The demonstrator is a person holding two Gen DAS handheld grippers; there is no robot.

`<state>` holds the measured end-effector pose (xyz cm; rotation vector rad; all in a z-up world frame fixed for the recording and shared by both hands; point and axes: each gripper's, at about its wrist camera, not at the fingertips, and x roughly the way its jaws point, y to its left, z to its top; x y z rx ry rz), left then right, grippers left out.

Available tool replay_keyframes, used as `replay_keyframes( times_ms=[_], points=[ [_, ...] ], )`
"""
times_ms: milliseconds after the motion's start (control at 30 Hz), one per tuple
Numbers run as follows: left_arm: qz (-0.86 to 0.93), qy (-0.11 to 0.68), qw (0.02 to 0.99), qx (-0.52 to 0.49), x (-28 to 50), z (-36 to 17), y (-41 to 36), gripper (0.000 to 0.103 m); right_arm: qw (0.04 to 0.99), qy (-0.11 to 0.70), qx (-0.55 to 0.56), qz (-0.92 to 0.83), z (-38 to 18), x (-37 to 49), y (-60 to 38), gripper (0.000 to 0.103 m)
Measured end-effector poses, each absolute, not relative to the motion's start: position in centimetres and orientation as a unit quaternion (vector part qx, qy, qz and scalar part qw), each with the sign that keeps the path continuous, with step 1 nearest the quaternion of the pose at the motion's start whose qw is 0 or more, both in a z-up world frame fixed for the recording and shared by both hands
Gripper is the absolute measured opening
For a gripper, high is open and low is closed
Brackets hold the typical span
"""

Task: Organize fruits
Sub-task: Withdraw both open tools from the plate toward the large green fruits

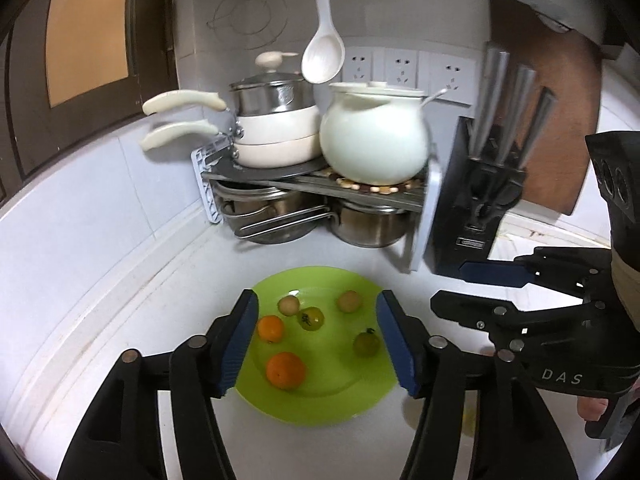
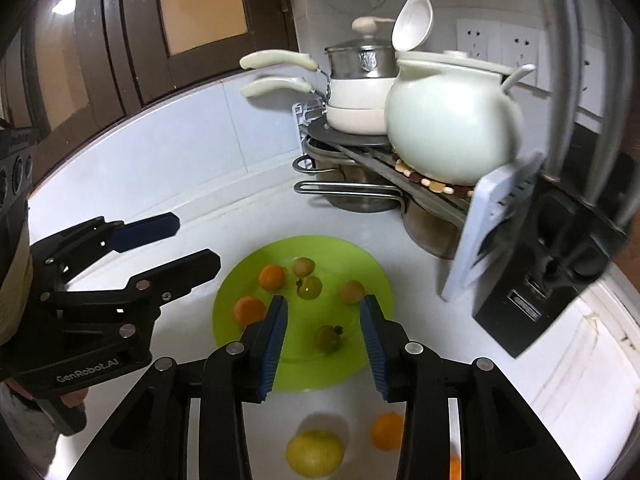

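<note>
1. Right wrist view, nearest first: a lemon [image 2: 315, 453] and an orange [image 2: 387, 431] lie on the white counter [image 2: 160, 200] just short of the near rim of the plate [image 2: 360, 272], and a sliver of another orange thing shows at the bottom edge. None of these is on the plate yet.
2. The right gripper [image 2: 324, 344] hangs over the plate's near half, jaws partly open with nothing pinched; a green tomato [image 2: 328, 339] shows in the gap below them, untouched.
3. Left wrist view: the left gripper [image 1: 318, 344] hovers over the same plate, jaws parted wider than the right one's and empty. Through the gap show two oranges, two green tomatoes and two pale brown fruits, all on the plate.
4. Six fruits sit on the plate; the oranges lie toward its left side, the pale ones toward its far side.
5. Step in hand, as I judge it: between placings. Both claws are empty above the plate, with loose fruit waiting on the counter.
6. Next move, probably: draw the right gripper back off the plate's near rim, lower it over the lemon or orange, and widen the jaws first, since the lemon looks bulky for the present gap.
7. Beyond the plate's far rim stand the pot rack [image 1: 320, 184] and the knife block [image 1: 472, 200], well clear.
</note>
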<state>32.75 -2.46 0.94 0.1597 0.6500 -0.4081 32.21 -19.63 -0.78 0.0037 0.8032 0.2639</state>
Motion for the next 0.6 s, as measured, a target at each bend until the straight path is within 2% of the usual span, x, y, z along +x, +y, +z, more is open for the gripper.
replay_keyframes(
  times_ms=[33, 100, 600],
  points=[
    [-0.202, 0.314, 0.924, 0.080, 32.3, 1.0, -2.5, 0.062, 0.914, 0.387, 0.003, 0.125, -0.6, 31.7, -19.8, 0.050],
    [-0.205, 0.311, 0.924, 0.082, 31.6, 1.2, -2.7, 0.065, 0.917, 0.382, 0.004, 0.119, -0.4, 30.7, -20.0, 0.052],
    [-0.246, 0.289, 0.917, 0.120, 27.8, -0.2, -3.7, 0.083, 0.925, 0.377, -0.015, 0.053, -0.9, 24.8, -21.0, 0.063]
  ],
)
